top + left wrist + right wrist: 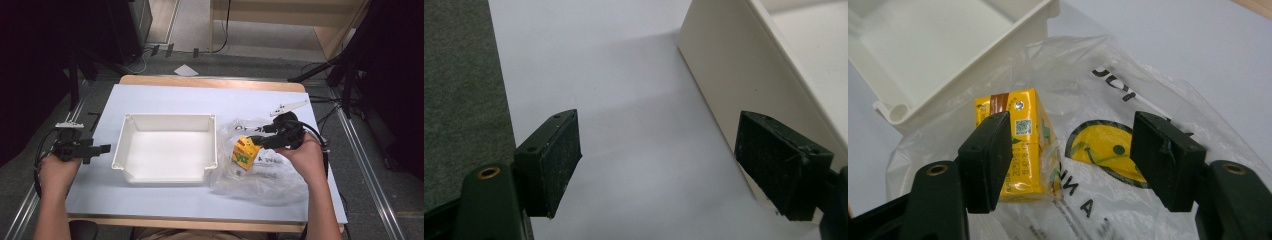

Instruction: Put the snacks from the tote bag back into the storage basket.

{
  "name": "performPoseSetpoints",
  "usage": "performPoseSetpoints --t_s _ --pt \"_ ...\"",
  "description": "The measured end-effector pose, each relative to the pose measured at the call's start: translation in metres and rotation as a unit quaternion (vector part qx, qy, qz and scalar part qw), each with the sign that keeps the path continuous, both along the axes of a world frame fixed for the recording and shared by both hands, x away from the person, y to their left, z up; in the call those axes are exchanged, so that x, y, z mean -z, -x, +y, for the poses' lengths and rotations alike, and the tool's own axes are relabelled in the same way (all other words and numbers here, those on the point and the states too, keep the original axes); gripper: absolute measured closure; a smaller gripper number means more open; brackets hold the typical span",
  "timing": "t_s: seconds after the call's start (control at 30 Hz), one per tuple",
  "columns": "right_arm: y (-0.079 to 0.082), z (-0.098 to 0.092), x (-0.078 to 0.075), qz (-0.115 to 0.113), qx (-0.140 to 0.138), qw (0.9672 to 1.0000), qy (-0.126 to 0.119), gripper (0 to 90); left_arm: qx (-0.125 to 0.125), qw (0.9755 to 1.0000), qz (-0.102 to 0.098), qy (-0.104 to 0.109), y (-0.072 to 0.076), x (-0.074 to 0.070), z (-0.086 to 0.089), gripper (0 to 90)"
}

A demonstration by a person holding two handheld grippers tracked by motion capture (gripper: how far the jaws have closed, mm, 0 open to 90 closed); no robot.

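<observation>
A yellow drink carton lies tilted on a clear plastic bag with black print and a yellow smiley, right of a white tray. My right gripper reaches in from the right, its tips at the carton. In the right gripper view the carton sits partly behind the left jaw, a gap separates it from the right jaw, and my right gripper stands open over the bag. My left gripper hovers open at the table's left edge beside the tray, with nothing between its fingers.
The tray is empty and fills the table's middle; its outer wall lies just right of my left gripper. White sheet covers the table. Grey floor lies past the left edge.
</observation>
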State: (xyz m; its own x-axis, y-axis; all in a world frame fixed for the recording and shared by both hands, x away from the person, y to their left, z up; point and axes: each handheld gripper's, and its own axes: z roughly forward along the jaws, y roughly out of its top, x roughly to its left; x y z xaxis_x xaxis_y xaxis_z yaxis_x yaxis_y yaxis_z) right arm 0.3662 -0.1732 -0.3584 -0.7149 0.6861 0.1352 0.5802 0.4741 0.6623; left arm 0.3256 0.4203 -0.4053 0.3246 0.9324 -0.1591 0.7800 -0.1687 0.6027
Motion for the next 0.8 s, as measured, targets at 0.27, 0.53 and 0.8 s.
performPoseSetpoints --t_s 0.27,0.53,0.8 --pt "-0.002 0.009 0.002 0.010 -0.019 0.9995 0.025 34.6 0.022 0.9992 -0.016 -0.029 0.006 0.000 -0.001 20.4" --pt "-0.002 0.021 0.000 0.021 -0.039 0.9984 0.034 33.1 0.020 0.9991 -0.016 -0.033 0.008 0.001 0.002 20.4" --pt "-0.001 0.035 0.005 0.036 -0.057 0.9967 0.044 32.4 0.027 0.9987 -0.025 -0.035 0.008 0.000 0.000 20.4"
